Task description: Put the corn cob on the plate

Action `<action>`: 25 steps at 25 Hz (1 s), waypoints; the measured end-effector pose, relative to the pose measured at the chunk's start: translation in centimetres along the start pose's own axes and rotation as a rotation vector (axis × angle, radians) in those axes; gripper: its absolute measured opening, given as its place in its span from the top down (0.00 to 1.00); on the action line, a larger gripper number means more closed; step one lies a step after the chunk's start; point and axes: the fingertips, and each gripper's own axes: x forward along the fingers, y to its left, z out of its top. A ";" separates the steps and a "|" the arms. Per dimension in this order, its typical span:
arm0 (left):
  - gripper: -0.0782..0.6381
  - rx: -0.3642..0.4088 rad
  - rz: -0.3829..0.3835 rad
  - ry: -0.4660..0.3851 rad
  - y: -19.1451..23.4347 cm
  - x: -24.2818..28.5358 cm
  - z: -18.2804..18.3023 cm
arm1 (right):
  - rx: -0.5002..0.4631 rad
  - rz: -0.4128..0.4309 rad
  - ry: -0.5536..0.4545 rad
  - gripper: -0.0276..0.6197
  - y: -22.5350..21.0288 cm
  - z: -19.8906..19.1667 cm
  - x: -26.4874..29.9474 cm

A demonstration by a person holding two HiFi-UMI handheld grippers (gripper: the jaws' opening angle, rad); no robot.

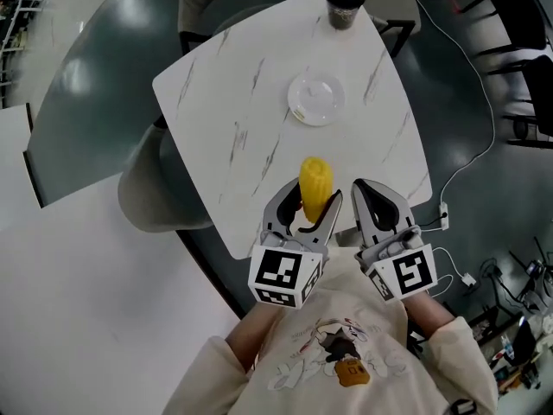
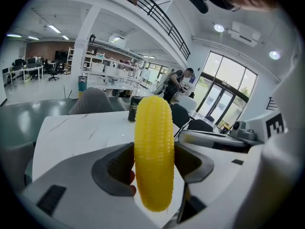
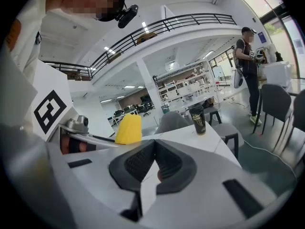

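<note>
A yellow corn cob [image 1: 314,186] stands upright between the jaws of my left gripper [image 1: 307,210], which is shut on it above the near edge of the white marble table [image 1: 233,119]. In the left gripper view the corn cob [image 2: 153,151] fills the gap between the dark pads. A small white plate [image 1: 315,98] lies further out on the table, apart from the cob. My right gripper [image 1: 373,199] hovers beside the left one, shut with nothing held; its pads [image 3: 167,166] meet, and the corn cob's [image 3: 128,129] tip shows to its left.
A dark cup [image 1: 344,1] stands at the table's far corner, also the cup [image 3: 198,119] in the right gripper view. Grey chairs [image 1: 160,188] surround the table. A white cable [image 1: 471,158] runs over the floor at right. A person [image 3: 249,70] stands far off.
</note>
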 end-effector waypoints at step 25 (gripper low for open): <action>0.53 -0.018 0.040 0.071 8.0 13.0 -1.0 | -0.048 0.035 0.127 0.95 -5.3 -5.4 10.4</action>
